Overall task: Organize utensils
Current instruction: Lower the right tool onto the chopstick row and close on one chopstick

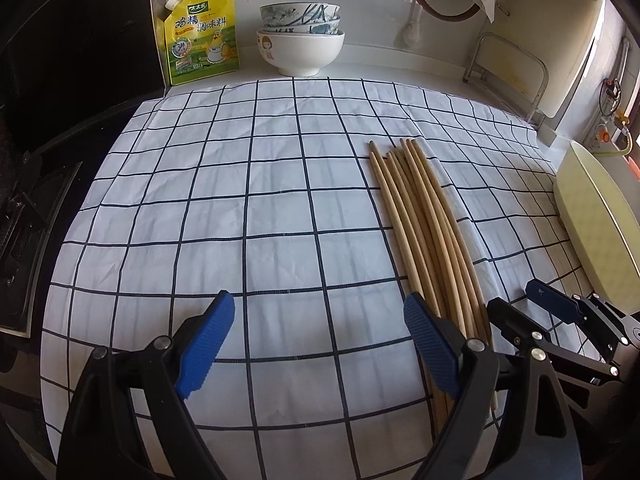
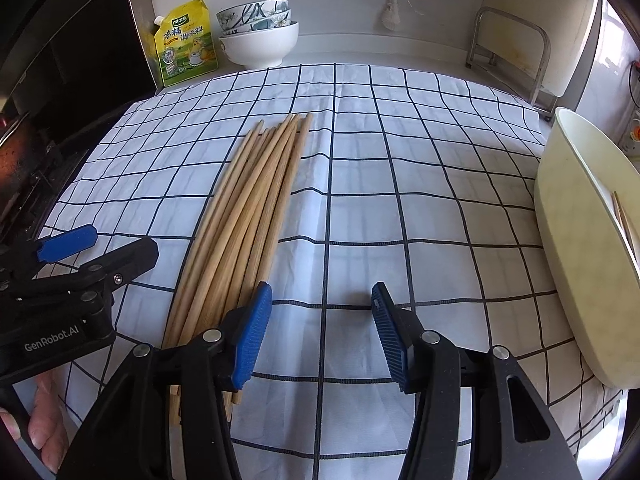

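A bundle of several wooden chopsticks [image 1: 424, 224] lies on the checked cloth [image 1: 240, 220], tips pointing away; it also shows in the right wrist view [image 2: 248, 216]. My left gripper [image 1: 320, 344] is open and empty, just left of the bundle's near end. My right gripper [image 2: 320, 336] is open and empty, just right of the bundle's near end, its left finger beside the chopsticks. A pale oval holder [image 2: 588, 248] at the right edge has a chopstick [image 2: 624, 220] inside. Each gripper shows in the other's view: the right gripper [image 1: 532, 312], the left gripper [image 2: 88, 248].
A yellow seasoning pouch [image 1: 202, 36] and stacked bowls [image 1: 300, 40] stand at the back by the wall. A metal rack [image 1: 508, 76] with a cutting board stands at the back right. A dark stove area lies to the left [image 1: 40, 220].
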Tool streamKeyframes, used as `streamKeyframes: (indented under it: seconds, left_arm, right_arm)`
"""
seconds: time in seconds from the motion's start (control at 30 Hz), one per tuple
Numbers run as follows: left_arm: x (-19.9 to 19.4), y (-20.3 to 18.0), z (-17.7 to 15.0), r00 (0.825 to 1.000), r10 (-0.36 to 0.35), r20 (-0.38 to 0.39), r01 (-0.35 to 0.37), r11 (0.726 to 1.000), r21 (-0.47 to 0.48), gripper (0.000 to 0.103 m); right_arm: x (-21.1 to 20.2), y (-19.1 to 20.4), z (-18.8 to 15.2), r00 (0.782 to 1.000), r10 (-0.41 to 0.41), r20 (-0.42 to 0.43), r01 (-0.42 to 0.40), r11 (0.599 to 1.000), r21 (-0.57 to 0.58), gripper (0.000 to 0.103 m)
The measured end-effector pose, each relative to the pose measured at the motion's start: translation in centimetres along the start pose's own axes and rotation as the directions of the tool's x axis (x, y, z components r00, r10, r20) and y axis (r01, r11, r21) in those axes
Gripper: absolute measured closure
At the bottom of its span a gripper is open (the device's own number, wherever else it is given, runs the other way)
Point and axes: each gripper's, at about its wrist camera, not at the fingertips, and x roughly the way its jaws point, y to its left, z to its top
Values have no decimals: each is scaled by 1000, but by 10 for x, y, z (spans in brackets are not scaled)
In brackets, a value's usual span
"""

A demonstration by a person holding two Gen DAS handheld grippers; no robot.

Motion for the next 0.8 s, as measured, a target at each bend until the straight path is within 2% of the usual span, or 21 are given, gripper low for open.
streamKeyframes:
  seconds: [0.17,0.33,0.5,0.8]
  left_arm:
    - [-1,5,1,1000,15,4,-15,1000,-15,18]
    - [-2,4,1,1000,21,5,-21,1000,-10,18]
    - [-2,4,2,1000,23,8,-23,1000,-11,18]
    - [0,1,2,1000,21,-2,-21,1000,-5,18]
  right_arm:
    - [-1,1,2,1000,21,3,-21,1000,6,53]
    - [2,5,4,1000,9,-9,-9,1000,-20,48]
    - [4,11,7,1000,-20,-13,19,999,-41,48]
    - [11,7,10,999,-25,-28,24,998,-50,49]
